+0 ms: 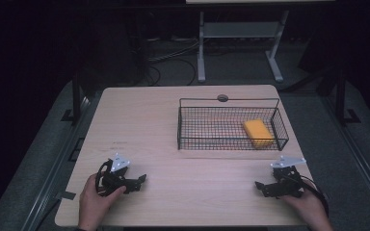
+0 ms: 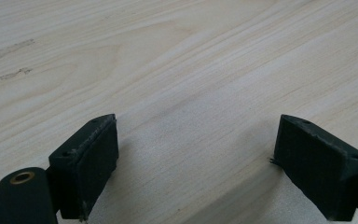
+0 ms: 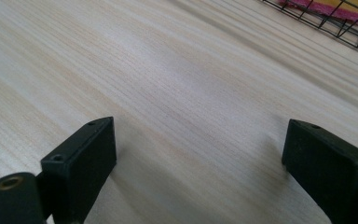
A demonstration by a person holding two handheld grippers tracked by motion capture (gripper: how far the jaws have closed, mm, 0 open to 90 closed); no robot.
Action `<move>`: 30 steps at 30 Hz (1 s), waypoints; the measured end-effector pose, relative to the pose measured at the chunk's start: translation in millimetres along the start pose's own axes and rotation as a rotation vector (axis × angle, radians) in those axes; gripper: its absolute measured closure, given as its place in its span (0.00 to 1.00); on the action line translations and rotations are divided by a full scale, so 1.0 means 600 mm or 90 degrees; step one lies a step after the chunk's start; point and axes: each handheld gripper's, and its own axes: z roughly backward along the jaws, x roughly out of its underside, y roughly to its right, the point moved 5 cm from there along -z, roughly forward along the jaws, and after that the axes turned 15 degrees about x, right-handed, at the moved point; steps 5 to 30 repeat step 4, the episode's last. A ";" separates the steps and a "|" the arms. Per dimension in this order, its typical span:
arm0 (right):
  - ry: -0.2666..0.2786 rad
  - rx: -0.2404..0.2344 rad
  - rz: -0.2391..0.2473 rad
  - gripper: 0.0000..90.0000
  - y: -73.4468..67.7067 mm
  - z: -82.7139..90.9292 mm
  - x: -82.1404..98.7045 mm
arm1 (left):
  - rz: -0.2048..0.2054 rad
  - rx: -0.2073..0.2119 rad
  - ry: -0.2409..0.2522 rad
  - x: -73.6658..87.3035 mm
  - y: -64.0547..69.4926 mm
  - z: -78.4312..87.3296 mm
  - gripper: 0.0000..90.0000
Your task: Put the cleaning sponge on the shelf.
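Observation:
A yellow sponge [image 1: 257, 133] lies in the right end of a black wire basket [image 1: 188, 131] on the wooden table [image 1: 164, 120]. My left gripper [image 1: 141, 182] rests on the table near the front left, held by a hand, jaws pointing right. In the left gripper view it [image 2: 196, 163] is open over bare wood. My right gripper [image 1: 261, 186] rests near the front right, jaws pointing left. Its own view shows it [image 3: 198, 163] open, nothing between the jaws, with the basket's corner [image 3: 335, 21] and a strip of pink sponge underside [image 3: 326, 8] at the top right.
A round cable hole [image 1: 222, 98] sits at the table's far edge behind the basket. Beyond the table are white desk legs [image 1: 201, 48] and cables on a dark floor. Bare wood spreads between the two grippers and left of the basket.

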 end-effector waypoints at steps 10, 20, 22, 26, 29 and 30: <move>0.005 -0.006 -0.012 0.09 0.000 -0.001 0.001 | 0.001 0.000 0.000 0.000 0.000 0.000 0.14; 0.005 -0.006 -0.012 0.09 0.000 -0.001 0.001 | 0.001 0.000 0.000 0.000 0.000 0.000 0.14; 0.005 -0.006 -0.012 0.09 0.000 -0.001 0.001 | 0.001 0.000 0.000 0.000 0.000 0.000 0.14; 0.005 -0.006 -0.012 0.09 0.000 -0.001 0.001 | 0.001 0.000 0.000 0.000 0.000 0.000 0.14; 0.005 -0.006 -0.012 0.09 0.000 -0.001 0.001 | 0.001 0.000 0.000 0.000 0.000 0.000 0.14; 0.005 -0.006 -0.012 0.09 0.000 -0.001 0.001 | 0.001 0.000 0.000 0.000 0.000 0.000 0.14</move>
